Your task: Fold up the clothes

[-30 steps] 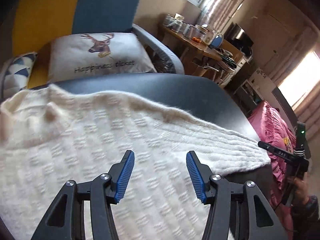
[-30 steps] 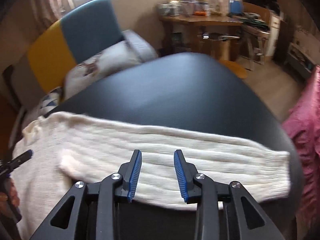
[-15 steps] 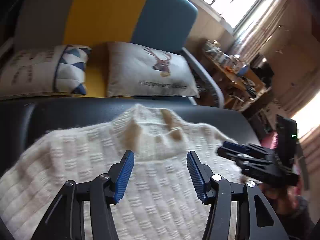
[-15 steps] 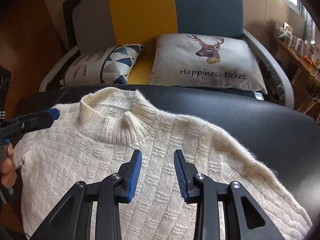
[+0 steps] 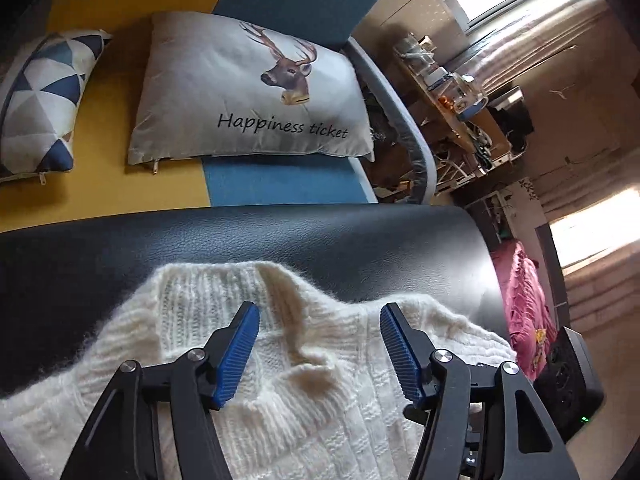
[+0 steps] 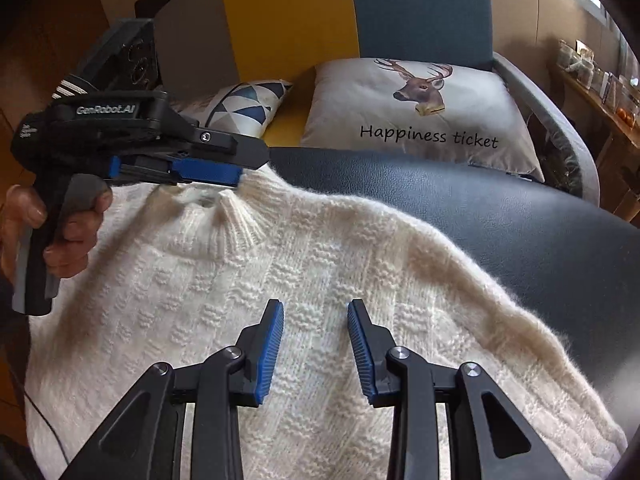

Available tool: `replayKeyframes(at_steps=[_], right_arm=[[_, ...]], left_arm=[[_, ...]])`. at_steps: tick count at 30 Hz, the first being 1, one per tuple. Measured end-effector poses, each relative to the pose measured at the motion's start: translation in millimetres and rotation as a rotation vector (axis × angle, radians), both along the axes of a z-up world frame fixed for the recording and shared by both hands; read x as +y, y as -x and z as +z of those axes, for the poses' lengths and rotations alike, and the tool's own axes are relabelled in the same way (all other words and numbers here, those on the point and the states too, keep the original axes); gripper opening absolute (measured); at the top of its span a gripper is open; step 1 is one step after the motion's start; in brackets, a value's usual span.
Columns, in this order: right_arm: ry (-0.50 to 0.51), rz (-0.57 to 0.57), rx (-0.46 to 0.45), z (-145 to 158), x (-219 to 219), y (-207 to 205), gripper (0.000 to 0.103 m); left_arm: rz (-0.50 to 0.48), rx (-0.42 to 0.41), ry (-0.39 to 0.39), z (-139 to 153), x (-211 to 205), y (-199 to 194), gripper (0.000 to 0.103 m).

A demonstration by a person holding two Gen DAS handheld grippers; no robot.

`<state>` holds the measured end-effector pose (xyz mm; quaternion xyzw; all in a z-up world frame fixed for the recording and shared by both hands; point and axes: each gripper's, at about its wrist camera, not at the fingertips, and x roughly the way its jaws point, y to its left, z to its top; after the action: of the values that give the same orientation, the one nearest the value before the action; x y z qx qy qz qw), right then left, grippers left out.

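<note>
A cream knitted sweater [image 6: 320,280] lies flat on a black leather surface [image 6: 500,216], its ribbed collar [image 6: 236,220] toward the sofa. My left gripper [image 5: 319,320] is open right over the collar [image 5: 280,304], its fingers astride the rumpled neck. In the right wrist view the left gripper [image 6: 224,170] hovers at the collar, held by a hand. My right gripper [image 6: 315,312] is open and empty above the sweater's chest, to the right of the collar.
Behind the black surface is a yellow, blue and grey sofa [image 6: 288,20] with a deer cushion [image 6: 420,108] and a triangle-patterned cushion [image 6: 244,108]. A cluttered wooden desk [image 5: 452,96] stands at the right. Pink fabric [image 5: 524,304] lies beyond the surface's right edge.
Both grippers have swung from the sweater's right sleeve to its neck. The left gripper has come close down over the collar. Both stay open.
</note>
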<state>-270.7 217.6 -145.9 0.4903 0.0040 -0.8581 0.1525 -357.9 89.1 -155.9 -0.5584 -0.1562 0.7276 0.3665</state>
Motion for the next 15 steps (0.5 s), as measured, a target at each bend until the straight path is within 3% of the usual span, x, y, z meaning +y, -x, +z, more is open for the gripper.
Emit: replayKeyframes(at_steps=[4,5,7,9,11,14,15], right_arm=[[-0.046,0.012,0.019,-3,-4,1,0.034],[-0.05,0.014,0.023,-5,-4,0,0.034],[-0.032,0.008,0.025,-8,-1,0,0.034],[-0.019,-0.004,0.033,-11,1,-1,0.034],[-0.034,-0.006,0.046,-13,-1,-4,0.034],[-0.031,-0.014,0.048,-13,-1,-4,0.034],[-0.028,-0.015,0.049,-14,0,-4,0.034]], left_arm=[[-0.083,0.01,0.031,-3,18,-4,0.052],[-0.101,0.015,0.034,-3,21,-6,0.034],[-0.103,0.046,0.009,4,24,-6,0.008],[-0.087,0.107,0.0,13,28,-6,0.008],[-0.047,0.133,0.059,11,35,3,0.006],[-0.023,0.122,0.146,-8,43,13,0.005],[-0.017,0.121,0.138,-11,42,13,0.005]])
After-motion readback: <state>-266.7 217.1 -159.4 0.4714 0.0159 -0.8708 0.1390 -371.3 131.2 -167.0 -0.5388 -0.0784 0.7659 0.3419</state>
